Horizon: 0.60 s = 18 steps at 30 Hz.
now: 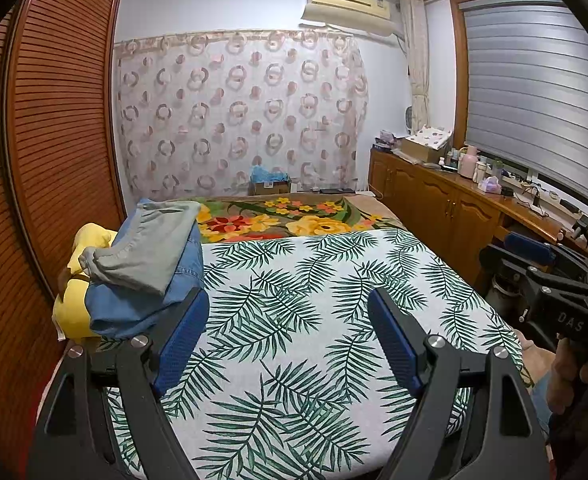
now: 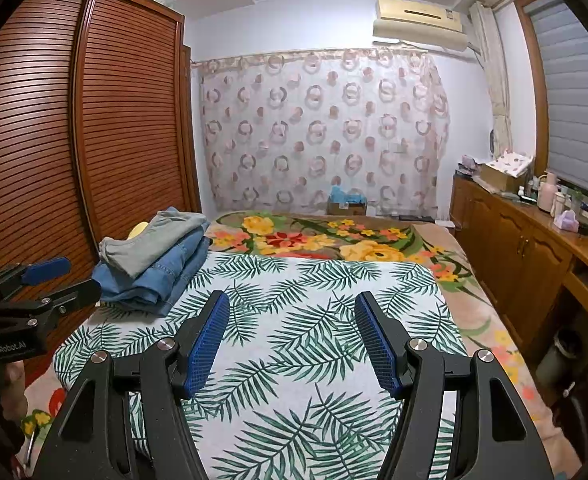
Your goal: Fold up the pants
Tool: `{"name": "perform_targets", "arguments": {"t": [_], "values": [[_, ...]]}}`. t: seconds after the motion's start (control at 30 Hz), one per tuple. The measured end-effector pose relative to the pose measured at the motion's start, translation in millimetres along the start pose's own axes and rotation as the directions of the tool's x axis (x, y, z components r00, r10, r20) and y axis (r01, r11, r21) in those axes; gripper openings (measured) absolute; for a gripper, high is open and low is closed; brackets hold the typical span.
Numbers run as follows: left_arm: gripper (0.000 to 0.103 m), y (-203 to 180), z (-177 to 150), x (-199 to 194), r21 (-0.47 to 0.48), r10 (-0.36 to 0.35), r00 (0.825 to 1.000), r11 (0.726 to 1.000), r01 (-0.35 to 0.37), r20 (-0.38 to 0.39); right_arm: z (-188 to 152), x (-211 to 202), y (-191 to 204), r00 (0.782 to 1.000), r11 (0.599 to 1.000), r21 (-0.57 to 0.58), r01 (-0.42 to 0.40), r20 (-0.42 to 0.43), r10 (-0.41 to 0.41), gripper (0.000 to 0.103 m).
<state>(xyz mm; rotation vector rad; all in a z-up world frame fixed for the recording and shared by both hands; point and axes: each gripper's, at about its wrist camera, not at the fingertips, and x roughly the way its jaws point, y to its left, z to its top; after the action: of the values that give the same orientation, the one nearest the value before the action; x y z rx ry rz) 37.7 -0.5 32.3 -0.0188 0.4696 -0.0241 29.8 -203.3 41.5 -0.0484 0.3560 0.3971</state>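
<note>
Bedroom w/ leaf-print bed was bare in front, folded pants stacked at its left edge by the wardrobe, so folding looked done; left gripper & right gripper hovered, jaws apart, holding nothing.

1. My left gripper was wide open, and nothing sat between its two blue pads.
2. My right gripper was wide open too, with nothing in it.
3. Both grippers pointed forward, side by side and apart.
4. From the left camera, I saw the right gripper at the right edge.
5. A hand held its handle.
</note>
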Motion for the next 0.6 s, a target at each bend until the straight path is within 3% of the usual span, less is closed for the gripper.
{"name": "perform_targets", "arguments": {"t": [0.6], "values": [[0.082,0.7,-0.3,-1.0,-0.001,-0.002,1.000,1.000,0.002,0.000,-4.2,0.4,-1.8,1.000,1.000,-0.006,-0.006,-0.001,0.006,0.067]]}}
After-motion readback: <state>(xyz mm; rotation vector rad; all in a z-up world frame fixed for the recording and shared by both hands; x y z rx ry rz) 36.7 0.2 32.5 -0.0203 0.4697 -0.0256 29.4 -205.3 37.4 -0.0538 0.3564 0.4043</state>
